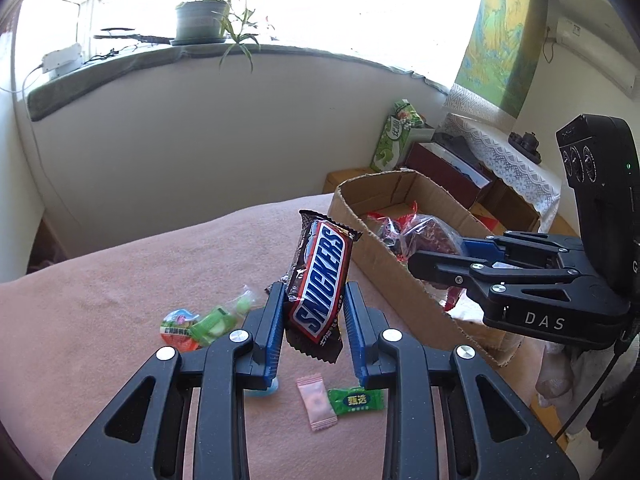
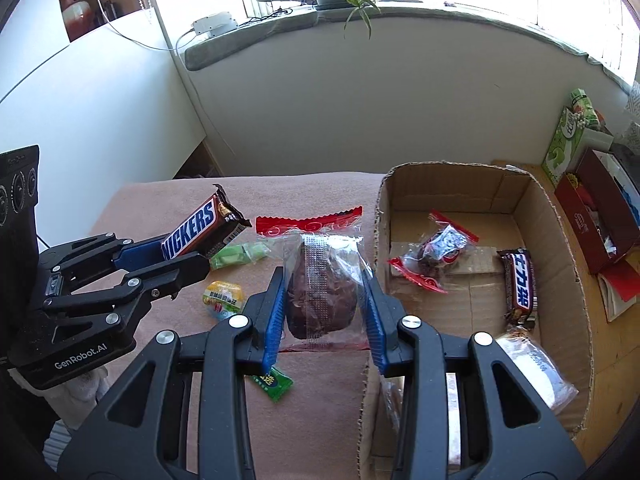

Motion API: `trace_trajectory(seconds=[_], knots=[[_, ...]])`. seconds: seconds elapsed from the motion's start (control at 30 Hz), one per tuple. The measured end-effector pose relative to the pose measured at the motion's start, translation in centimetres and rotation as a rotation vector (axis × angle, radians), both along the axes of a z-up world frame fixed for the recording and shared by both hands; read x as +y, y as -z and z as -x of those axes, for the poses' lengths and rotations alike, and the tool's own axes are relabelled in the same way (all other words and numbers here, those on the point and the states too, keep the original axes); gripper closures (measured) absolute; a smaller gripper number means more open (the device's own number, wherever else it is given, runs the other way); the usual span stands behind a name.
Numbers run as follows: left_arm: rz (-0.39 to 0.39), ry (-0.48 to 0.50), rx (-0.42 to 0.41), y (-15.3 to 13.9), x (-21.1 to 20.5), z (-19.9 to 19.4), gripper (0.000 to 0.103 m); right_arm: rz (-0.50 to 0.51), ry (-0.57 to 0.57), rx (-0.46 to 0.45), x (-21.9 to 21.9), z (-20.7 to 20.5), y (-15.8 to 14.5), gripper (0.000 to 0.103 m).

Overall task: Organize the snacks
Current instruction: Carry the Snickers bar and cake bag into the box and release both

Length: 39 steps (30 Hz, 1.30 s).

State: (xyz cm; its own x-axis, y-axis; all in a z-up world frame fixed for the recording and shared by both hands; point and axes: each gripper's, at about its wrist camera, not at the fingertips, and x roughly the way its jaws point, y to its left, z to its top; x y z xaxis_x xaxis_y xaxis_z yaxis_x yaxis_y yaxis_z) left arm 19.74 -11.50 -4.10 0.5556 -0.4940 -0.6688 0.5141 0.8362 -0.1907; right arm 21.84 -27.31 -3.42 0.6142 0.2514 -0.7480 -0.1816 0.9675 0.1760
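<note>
My left gripper [image 1: 314, 312] is shut on a Snickers bar [image 1: 322, 280] and holds it upright above the pink tablecloth; it also shows in the right wrist view [image 2: 200, 232]. My right gripper [image 2: 324, 300] is shut on a clear red-edged packet with a dark pastry [image 2: 320, 280], held beside the left wall of the cardboard box [image 2: 560, 248]. In the left wrist view the right gripper [image 1: 436, 258] and its packet [image 1: 424, 236] hang over the box [image 1: 384, 256]. The box holds another red-edged packet [image 2: 436, 252], a second chocolate bar [image 2: 520, 284] and a pale packet [image 2: 536, 368].
On the cloth lie a jelly cup [image 1: 178, 326], a green packet [image 1: 224, 316], a pink candy [image 1: 316, 402] and a green candy [image 1: 356, 400]. A green carton [image 2: 568, 136] and a red box [image 2: 600, 216] stand right of the box. A wall and windowsill with a plant [image 1: 204, 20] lie behind.
</note>
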Motion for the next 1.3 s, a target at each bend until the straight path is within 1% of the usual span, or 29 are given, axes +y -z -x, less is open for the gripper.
trace_trajectory(seconds=[0.3,0.47,0.77,0.9,0.93,1.13,1.3], knots=[[0.012,0.047,0.006,0.1,-4.2,-0.8,0.076,0.025,0.093,0.013,-5.8,0.0,0.6,0.066],[0.008,0.078,0.009,0.2,-6.5,-0.8,0.076,0.034,0.132,0.023,-8.2,-0.3,1.1,0.066],[-0.005,0.131,0.016,0.6,-9.7,-0.1,0.076,0.040,0.181,0.042,-10.8,-0.3,1.9,0.066],[-0.009,0.131,0.008,0.3,-10.3,0.2,0.075,0.048,0.204,0.042,-11.5,-0.1,2.0,0.065],[-0.007,0.132,0.009,0.1,-10.4,0.2,0.073,0.054,0.212,0.042,-11.6,-0.1,2.0,0.062],[-0.003,0.125,-0.006,-0.5,-10.3,0.5,0.072,0.092,0.241,0.006,-11.6,0.6,1.1,0.041],[-0.001,0.114,-0.010,-0.7,-9.9,0.8,0.072,0.102,0.240,-0.012,-11.1,1.0,0.4,0.041]])
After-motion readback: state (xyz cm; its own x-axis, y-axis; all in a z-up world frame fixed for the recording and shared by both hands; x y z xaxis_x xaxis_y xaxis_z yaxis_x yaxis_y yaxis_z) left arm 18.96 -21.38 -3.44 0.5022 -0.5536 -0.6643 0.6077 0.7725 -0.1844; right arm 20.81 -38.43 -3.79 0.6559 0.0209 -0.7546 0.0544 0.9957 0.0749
